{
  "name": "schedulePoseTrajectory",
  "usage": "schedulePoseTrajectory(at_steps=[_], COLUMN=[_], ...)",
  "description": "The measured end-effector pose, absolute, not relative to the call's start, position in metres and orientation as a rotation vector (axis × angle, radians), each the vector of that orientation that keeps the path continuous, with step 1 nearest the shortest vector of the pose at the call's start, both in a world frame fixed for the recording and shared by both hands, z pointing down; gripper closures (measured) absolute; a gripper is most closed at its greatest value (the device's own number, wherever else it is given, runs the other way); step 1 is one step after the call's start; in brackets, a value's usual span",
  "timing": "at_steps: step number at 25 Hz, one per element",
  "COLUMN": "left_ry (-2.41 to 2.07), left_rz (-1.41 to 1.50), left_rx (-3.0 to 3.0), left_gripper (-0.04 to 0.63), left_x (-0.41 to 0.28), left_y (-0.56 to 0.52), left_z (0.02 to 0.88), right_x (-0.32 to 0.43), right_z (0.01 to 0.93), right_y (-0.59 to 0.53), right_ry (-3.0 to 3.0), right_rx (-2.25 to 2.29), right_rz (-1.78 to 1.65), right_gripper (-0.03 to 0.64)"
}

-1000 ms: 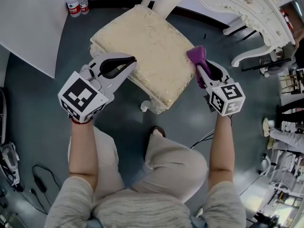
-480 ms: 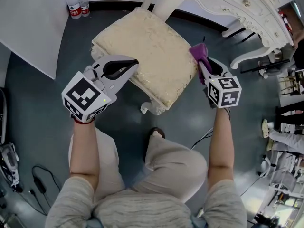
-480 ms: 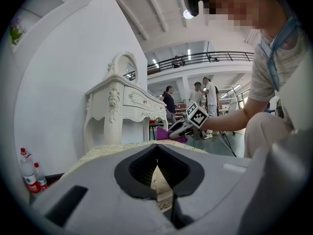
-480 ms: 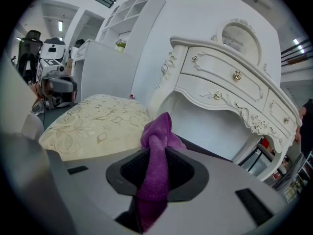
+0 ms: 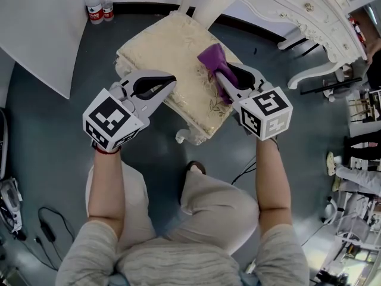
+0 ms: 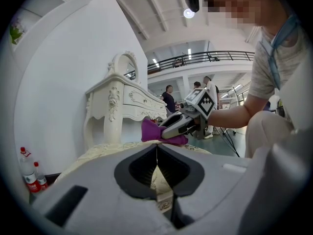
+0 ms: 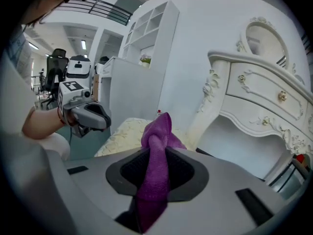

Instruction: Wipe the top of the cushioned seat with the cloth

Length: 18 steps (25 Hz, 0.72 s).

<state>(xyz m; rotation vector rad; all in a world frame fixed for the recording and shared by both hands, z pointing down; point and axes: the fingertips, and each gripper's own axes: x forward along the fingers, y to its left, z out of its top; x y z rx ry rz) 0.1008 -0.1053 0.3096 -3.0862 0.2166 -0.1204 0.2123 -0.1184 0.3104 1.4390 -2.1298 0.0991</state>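
Looking down, head view: your right gripper (image 5: 221, 79) is clamped on the purple cloth (image 5: 212, 58). The cloth's free tuft lies over the right part of the cushioned seat (image 5: 172, 46), on the side nearer the white dressing table (image 5: 297, 11).
Head view, left side: your left gripper (image 5: 169, 81) sits at the seat's near-left edge with its jaws together, carrying nothing. You cannot tell from here whether it rests on the cushion.
Left gripper view: the jaws meet in a thin line with nothing between them. Past them you see the cream seat top (image 6: 93, 155) and the cloth (image 6: 149, 130) bunched low at the right gripper's tip. It is close against the cushion, but real contact cannot be confirmed.
Right gripper view: the cloth (image 7: 155, 180) runs as a twisted rope between the jaws, which it holds partly apart. Its tuft sticks out past the tips, and the seat (image 7: 124, 133) lies beyond.
Done so far: you have the cloth firmly held and over the seat top.
Left to do: the cushion shows no trace of where it has been wiped. Judging by the cloth's place, the left half and the front edge likely remain.
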Motion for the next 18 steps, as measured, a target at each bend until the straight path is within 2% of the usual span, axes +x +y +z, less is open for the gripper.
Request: schedulePoseTrajectory(at_steps=[12,18], left_ry=[0.236,0.241], left_rz=[-0.11,-0.113], left_rx=[-3.094,-3.105], left_gripper=[0.581,0.581], left_x=[0.094,0.095], left_y=[-0.11,-0.113], left_z=[0.311,0.314], right_x=[0.194,0.192], right_z=[0.334,0.322], right_y=[-0.121,-0.118], right_ry=[-2.113,-2.166], right_rx=[1.344,1.397], right_rz=[0.15,0.162], right_gripper=[0.523,0.492])
